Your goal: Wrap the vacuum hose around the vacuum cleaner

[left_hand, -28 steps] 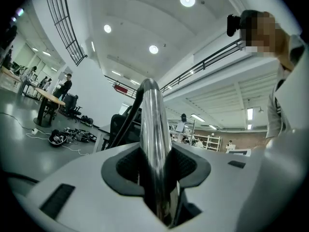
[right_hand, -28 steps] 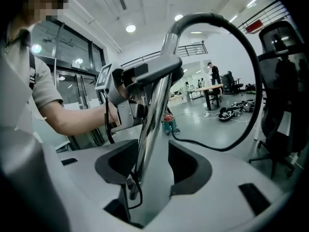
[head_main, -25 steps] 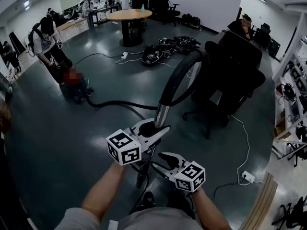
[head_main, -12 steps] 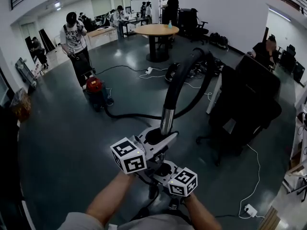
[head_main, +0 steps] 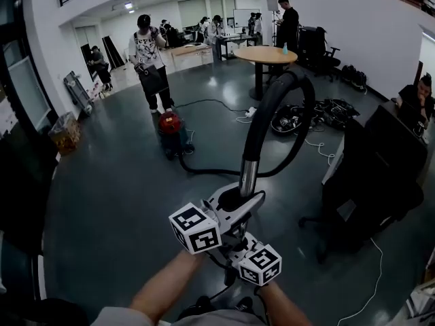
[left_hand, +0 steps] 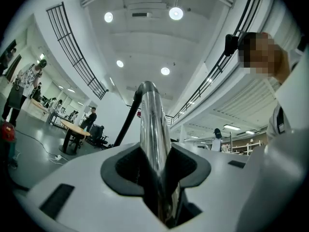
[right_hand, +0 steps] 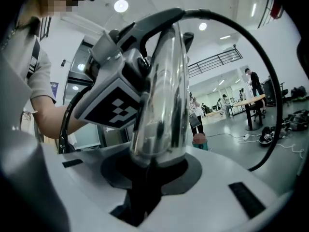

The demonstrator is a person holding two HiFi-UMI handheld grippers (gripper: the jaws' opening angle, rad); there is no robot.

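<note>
Vacuum hose (head_main: 266, 111) arching from red vacuum cleaner (head_main: 170, 129) to chrome wand (head_main: 249, 177), your left gripper (left_hand: 157, 163) clamped on wand, your right gripper (right_hand: 152, 164) jaws just closing onto it lower down

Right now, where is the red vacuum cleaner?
Head view, left of centre: the vacuum cleaner stands on the floor at the feet of a standing person.

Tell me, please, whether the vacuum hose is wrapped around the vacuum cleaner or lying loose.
Loose, not wrapped: the hose runs from the red vacuum cleaner across the floor, then arcs up to the metal tube.
</note>
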